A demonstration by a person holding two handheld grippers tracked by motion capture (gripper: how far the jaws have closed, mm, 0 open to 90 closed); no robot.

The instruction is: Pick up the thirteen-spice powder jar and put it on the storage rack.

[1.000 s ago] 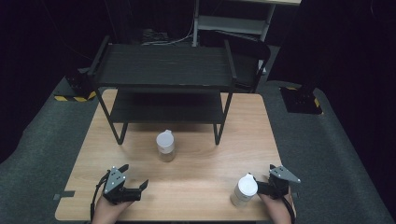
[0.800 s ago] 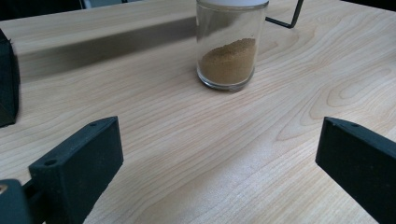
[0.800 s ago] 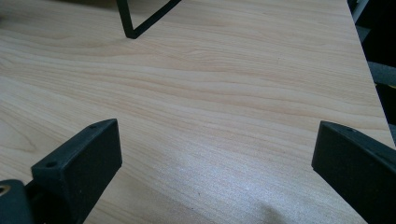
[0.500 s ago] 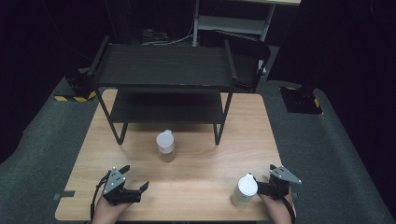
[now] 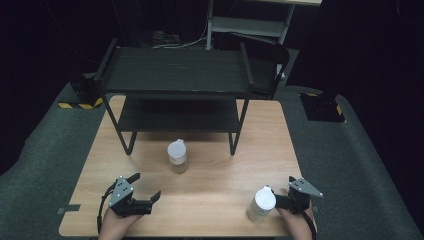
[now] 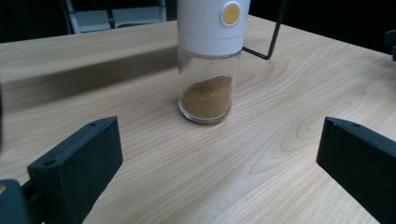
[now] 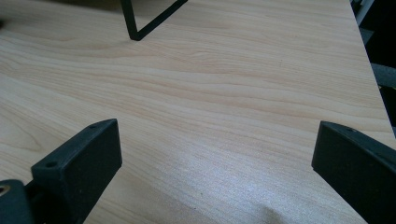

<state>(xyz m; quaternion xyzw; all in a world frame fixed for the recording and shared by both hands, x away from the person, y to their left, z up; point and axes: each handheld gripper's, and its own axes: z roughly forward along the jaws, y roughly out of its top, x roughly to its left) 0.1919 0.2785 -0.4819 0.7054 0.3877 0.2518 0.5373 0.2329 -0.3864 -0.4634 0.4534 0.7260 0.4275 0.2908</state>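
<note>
High view: spice jar (image 5: pixel 177 156) upright on wooden table (image 5: pixel 215 150), just in front of black two-tier rack (image 5: pixel 177 90), between its front legs. Second white-capped jar (image 5: pixel 262 204) well right of spice jar, just beside right gripper (image 5: pixel 280 201); not clasped, grip state unclear here. Left gripper (image 5: pixel 145 192) near front-left of spice jar, jaws spread.

Left gripper view: jaws wide, empty, aimed at spice jar (image 6: pixel 208 60). Glass body, white plastic cap, brown powder low inside. Likely light, rigid, smooth, breakable; best gripped on glass below cap.

Right gripper view: jaws wide over bare table (image 7: pixel 224 93); rack foot (image 7: pixel 144 21) ahead.
</note>
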